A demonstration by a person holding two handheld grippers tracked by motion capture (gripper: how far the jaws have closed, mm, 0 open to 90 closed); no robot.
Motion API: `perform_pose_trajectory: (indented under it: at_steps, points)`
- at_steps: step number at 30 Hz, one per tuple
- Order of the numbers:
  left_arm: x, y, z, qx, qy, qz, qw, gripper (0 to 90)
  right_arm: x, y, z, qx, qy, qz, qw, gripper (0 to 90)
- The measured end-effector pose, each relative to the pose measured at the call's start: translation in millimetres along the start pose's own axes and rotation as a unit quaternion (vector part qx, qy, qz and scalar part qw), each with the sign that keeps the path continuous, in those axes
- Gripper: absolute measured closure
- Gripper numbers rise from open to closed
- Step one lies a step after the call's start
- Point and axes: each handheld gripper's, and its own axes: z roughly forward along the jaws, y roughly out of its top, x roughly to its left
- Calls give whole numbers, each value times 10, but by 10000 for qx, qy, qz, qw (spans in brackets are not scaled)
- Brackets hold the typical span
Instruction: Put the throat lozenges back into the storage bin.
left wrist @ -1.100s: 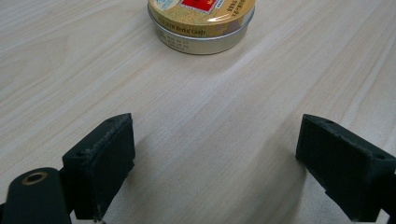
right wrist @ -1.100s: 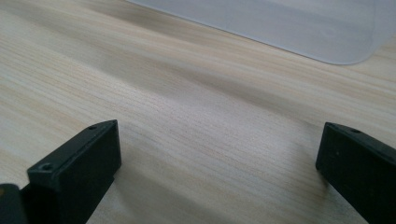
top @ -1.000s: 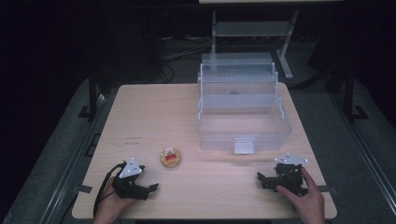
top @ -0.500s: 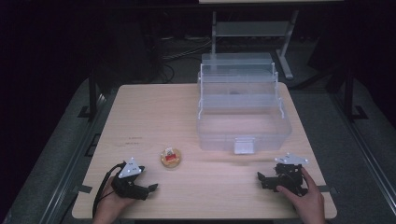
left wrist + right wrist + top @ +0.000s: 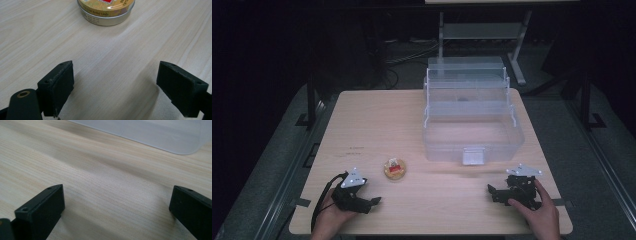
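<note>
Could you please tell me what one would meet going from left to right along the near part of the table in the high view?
left gripper → small round tin → clear plastic box → right gripper

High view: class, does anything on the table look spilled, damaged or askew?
Nothing stands out. The round tin lies flat and closed on the table, the clear tiered box stands open and square, and both grippers, left and right, rest open.
</note>
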Motion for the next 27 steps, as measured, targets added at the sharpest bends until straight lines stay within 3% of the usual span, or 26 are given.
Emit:
perform_pose_trajectory:
  at_steps: [27]
  points:
    - [35, 227, -41, 372, -63, -60, 9993, 139, 0, 0, 0, -1, 1, 1, 10000, 0]
